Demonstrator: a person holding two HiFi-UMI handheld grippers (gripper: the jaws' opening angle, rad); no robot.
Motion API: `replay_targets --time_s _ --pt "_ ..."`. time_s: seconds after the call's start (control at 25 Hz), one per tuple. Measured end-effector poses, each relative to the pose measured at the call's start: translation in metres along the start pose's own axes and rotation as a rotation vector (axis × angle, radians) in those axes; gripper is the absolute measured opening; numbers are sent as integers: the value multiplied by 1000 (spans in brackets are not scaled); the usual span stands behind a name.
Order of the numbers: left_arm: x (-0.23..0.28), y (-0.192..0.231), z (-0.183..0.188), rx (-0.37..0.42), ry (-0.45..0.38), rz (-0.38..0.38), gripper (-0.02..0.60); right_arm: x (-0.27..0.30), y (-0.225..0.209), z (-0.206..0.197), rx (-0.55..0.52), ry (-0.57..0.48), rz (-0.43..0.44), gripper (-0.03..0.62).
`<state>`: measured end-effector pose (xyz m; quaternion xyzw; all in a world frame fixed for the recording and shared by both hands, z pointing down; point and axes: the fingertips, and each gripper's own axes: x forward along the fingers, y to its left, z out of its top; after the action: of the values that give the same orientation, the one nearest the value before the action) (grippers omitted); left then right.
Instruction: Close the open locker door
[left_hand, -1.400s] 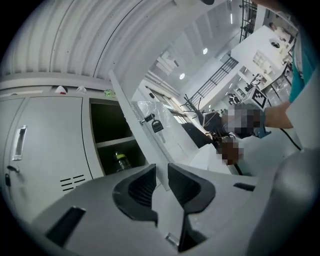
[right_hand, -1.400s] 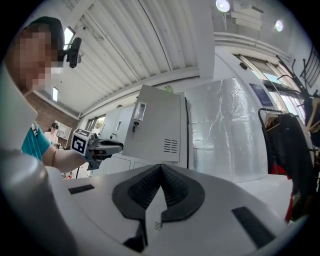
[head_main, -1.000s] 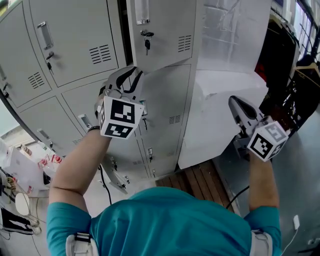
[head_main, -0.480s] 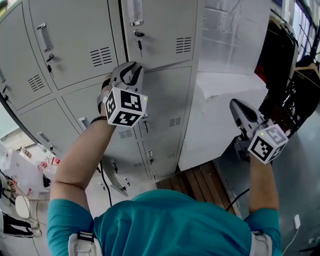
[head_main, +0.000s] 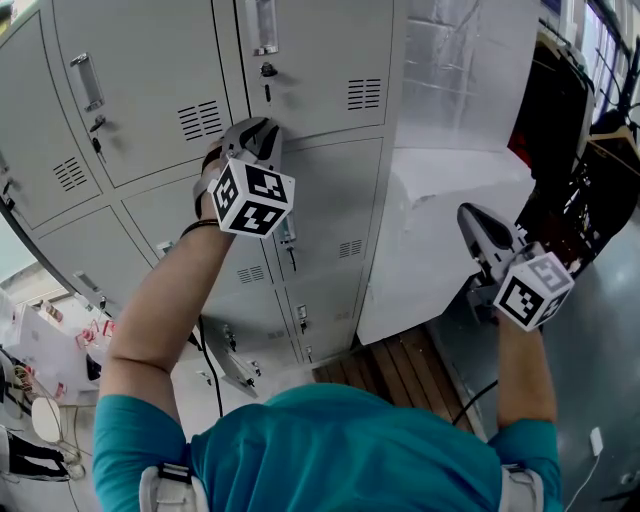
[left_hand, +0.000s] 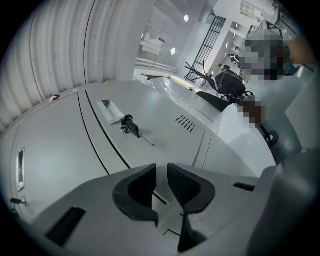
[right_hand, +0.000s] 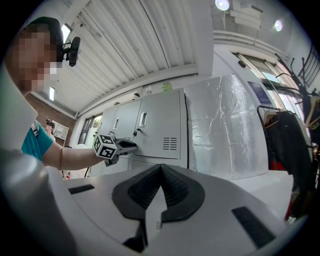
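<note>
Under you, the grey floor (head_main: 605, 345) carries the bank of lockers (head_main: 330, 200); wooden slats (head_main: 395, 365) lie at their foot, and small clutter (head_main: 40, 340) sits far left.

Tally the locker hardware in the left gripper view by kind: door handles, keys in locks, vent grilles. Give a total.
Door handles: 2
Keys in locks: 2
Vent grilles: 1
Total: 5
</note>
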<state>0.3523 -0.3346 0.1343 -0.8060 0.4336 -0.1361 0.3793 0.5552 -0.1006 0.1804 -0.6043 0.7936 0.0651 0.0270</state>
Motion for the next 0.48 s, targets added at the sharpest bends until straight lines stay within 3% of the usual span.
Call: replay_targets --time_s 0.24,0.28,0.48 --pt "17 7 -9 -3 68 22 75 1 0 -3 3 -3 0 -2" --pt "18 10 -10 10 74 35 35 1 0 -3 4 -3 0 -2" --pt "19 13 -10 63 90 47 8 3 1 -4 5 -1 4 -2"
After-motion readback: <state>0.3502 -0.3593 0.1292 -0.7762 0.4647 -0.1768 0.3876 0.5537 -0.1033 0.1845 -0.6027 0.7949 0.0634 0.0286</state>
